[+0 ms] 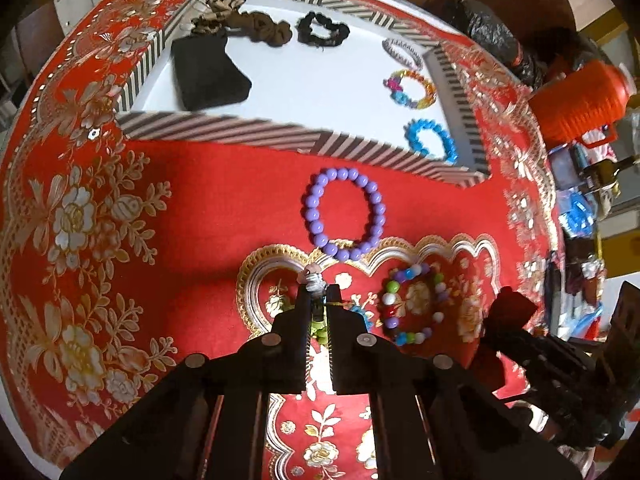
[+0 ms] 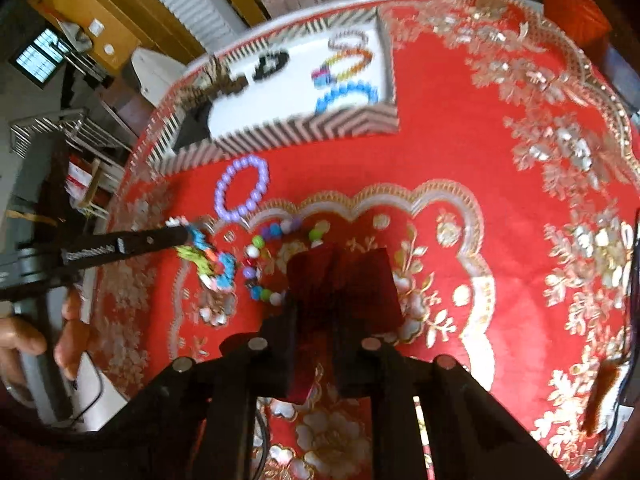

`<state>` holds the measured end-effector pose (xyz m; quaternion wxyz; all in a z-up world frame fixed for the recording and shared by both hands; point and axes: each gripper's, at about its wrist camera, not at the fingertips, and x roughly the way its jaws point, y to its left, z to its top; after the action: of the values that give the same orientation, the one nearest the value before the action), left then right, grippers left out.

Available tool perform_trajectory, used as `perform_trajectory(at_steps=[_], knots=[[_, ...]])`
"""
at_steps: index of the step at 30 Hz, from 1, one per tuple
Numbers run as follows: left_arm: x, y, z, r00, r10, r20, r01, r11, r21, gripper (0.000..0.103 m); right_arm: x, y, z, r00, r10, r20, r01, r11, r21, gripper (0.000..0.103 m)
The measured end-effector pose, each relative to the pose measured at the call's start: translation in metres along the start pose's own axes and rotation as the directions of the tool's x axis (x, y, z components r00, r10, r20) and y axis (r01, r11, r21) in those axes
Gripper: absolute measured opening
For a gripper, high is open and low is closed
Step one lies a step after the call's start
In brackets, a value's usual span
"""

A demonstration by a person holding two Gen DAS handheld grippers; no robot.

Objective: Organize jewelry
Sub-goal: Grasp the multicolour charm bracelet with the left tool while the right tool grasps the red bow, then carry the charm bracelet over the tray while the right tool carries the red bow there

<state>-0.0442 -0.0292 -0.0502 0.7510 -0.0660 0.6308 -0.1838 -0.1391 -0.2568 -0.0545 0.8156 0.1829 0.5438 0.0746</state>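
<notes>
My left gripper [image 1: 319, 292] is shut on a loose bracelet [image 1: 314, 278] of green, blue and white pieces; in the right wrist view the bracelet [image 2: 208, 260] dangles from the same gripper [image 2: 186, 236] just above the cloth. My right gripper [image 2: 320, 312] is shut on a dark red box [image 2: 344, 284], which hides its fingertips; the box [image 1: 512, 308] also shows at the right in the left wrist view. A purple bead bracelet [image 1: 344, 216] and a multicolour bead bracelet [image 1: 412, 304] lie on the red cloth. Beyond them stands a striped tray [image 1: 280, 132].
The tray holds a black box [image 1: 208, 72], brown scrunchies [image 1: 260, 26], a black scrunchie [image 1: 322, 30], a clear bracelet [image 1: 402, 52], a multicolour bracelet [image 1: 412, 88] and a blue bracelet [image 1: 432, 138]. An orange jug [image 1: 576, 100] and clutter stand off the table's right edge.
</notes>
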Motion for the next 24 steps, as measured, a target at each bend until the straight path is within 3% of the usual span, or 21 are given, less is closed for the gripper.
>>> perform_trajectory(at_steps=[10,24], knots=[[-0.025,0.0,0.013,0.998,-0.035,0.043,0.035,0.999,-0.009,0.0,-0.045,0.002,0.022,0.995,0.012,0.098,-0.01,1.0,-0.019,0.014],[-0.088,-0.025,0.076,0.973,-0.015,0.229,0.0,0.998,0.066,0.0,-0.065,0.022,0.094,0.98,0.014,0.197,0.004,0.996,-0.091,0.014]])
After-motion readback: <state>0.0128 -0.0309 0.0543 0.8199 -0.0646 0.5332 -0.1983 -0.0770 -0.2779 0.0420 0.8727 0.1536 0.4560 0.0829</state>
